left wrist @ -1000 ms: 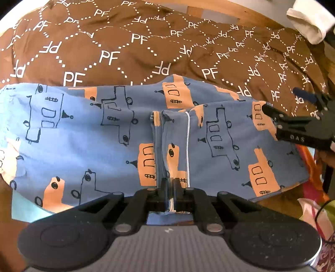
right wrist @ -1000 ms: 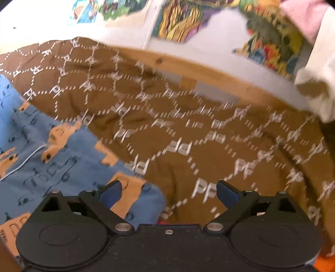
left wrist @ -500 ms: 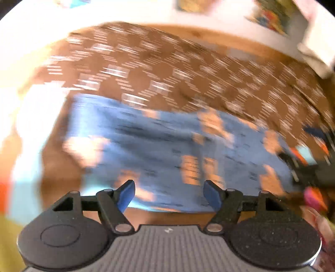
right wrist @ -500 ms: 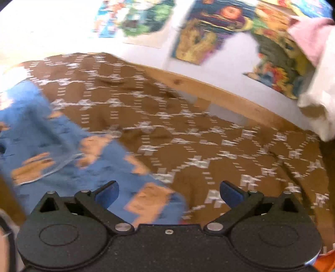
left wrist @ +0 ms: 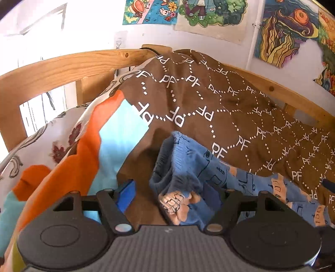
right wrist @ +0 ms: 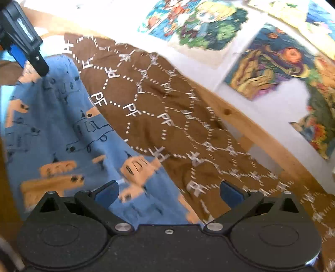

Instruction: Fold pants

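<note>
The blue pants (right wrist: 62, 125) with orange and black truck prints lie on a brown blanket (right wrist: 167, 125) printed with white PF letters. In the left wrist view their ribbed end (left wrist: 184, 159) is bunched up right in front of my left gripper (left wrist: 169, 194), which is open with the cloth between its blue pads (left wrist: 125, 194). My right gripper (right wrist: 169, 192) is open and empty over the other end of the pants. The left gripper also shows at the top left of the right wrist view (right wrist: 31, 56), at the far end of the pants.
A wooden bed rail (left wrist: 62, 64) runs behind the blanket, with posters (left wrist: 209, 16) on the white wall. An orange, light blue and white patterned cloth (left wrist: 83, 150) lies left of the brown blanket.
My left gripper let go of the middle of the pants, opened, and swung left to their ribbed end. My right gripper stayed open and moved left over the pants.
</note>
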